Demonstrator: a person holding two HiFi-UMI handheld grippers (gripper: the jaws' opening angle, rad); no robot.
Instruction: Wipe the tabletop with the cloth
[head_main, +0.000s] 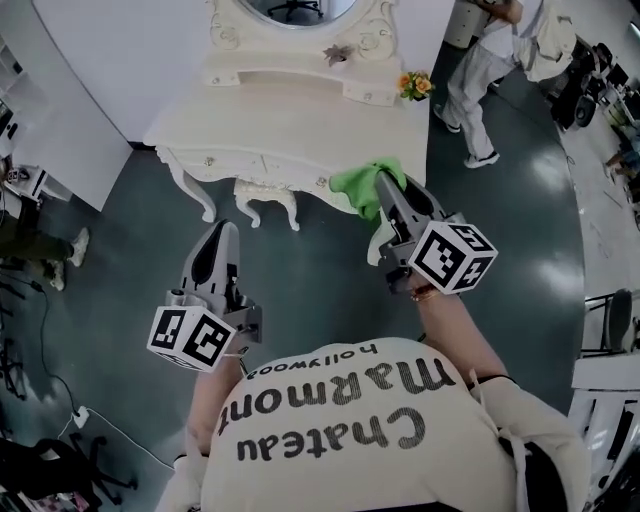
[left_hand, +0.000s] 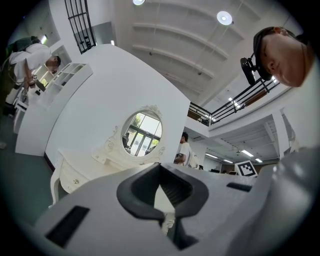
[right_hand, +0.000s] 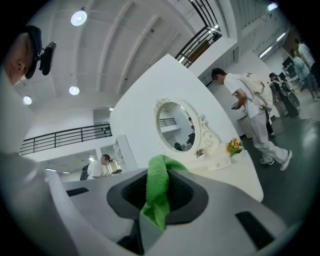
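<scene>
1. Dark grey floor (head_main: 330, 290) surrounds a white, ornately carved bench (head_main: 290, 120) with curled legs. The bench stands against a curved white wall (head_main: 120, 60), and an oval mirror (right_hand: 176, 131) rises from its back.
2. A small bunch of orange flowers (head_main: 415, 86) sits at the bench's rear right corner.
3. The right gripper (head_main: 385, 182) is clamped on the green cloth (head_main: 362, 187). In the right gripper view the fabric is pinched between the jaws, with a fold standing above them and a tail hanging below.
4. In the head view the cloth overlaps the bench's front right edge. Whether it touches the tabletop cannot be told.
5. The left gripper (head_main: 222, 232) is held over the floor, in front of the bench and to the left of the right gripper. Its jaws are drawn together to a thin slit with nothing between them.
6. A person in light clothes (head_main: 490, 60) stands on the floor to the right of the bench.
</scene>
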